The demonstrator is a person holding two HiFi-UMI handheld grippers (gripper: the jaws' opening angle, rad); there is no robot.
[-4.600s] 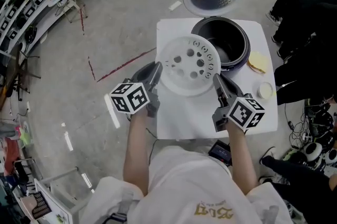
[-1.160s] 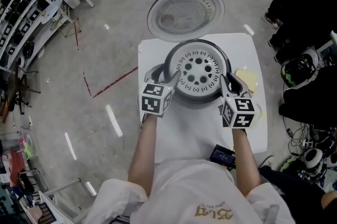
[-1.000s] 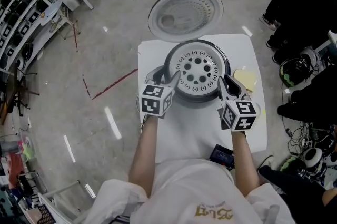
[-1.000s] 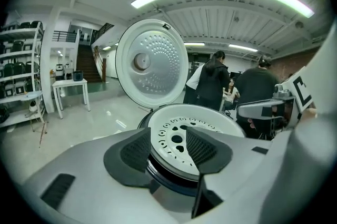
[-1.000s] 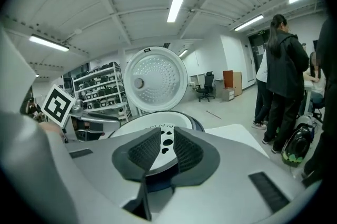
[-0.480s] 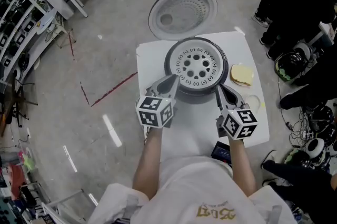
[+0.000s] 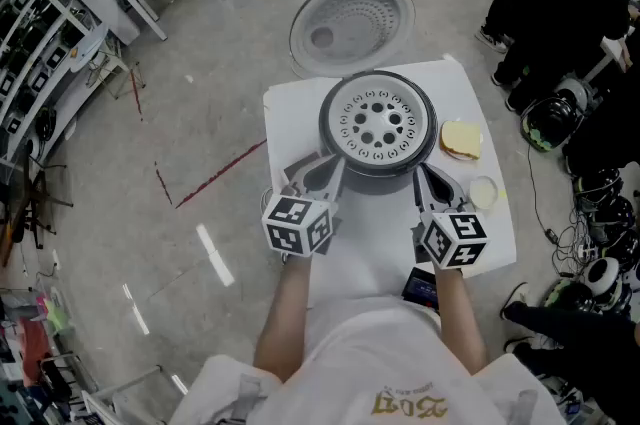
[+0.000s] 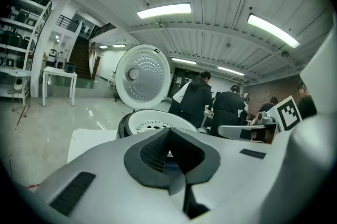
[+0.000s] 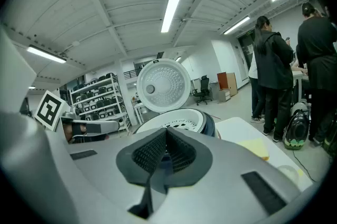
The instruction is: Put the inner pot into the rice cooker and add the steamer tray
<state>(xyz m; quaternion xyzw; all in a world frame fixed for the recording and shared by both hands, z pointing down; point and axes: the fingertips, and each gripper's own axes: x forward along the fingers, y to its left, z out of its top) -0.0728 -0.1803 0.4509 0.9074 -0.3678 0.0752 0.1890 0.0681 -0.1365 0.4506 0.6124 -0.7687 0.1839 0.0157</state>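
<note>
My left gripper (image 7: pixel 335 169) has its jaws pressed together with nothing between them, having just been closing, and my right gripper (image 7: pixel 421 173) has its jaws closed on nothing too. In each gripper view the dark ribbed pads meet at the tip with only air there. The steamer tray (image 7: pixel 378 121) lies straight ahead of the 2 grippers, just beyond their tips and between them, so neither hand is clearly nearer. It sits level in the mouth of the dark, glossy rice cooker (image 7: pixel 376 173), which stands on the white worktop (image 7: pixel 372 231). Being a round disc, the tray has no long axis to line up on. It looks like pale, smooth plastic, pierced with round holes, larger near the middle and smaller toward the edge, and a dark rim shows all round it. That rim may be the inner pot or the cooker's own lip; the tray covers what is below, so I cannot tell which. The lid (image 7: pixel 352 18) stands open on the far side, its underside a pale dimpled plate. Judging by how things lie, pot and tray both seem to be in place, and any coming move would have to reach past the tray to that lid. A flat yellow pad (image 7: pixel 462 139) and a small white disc (image 7: pixel 484 191) lie to the right of the cooker, apart from my right gripper
</note>
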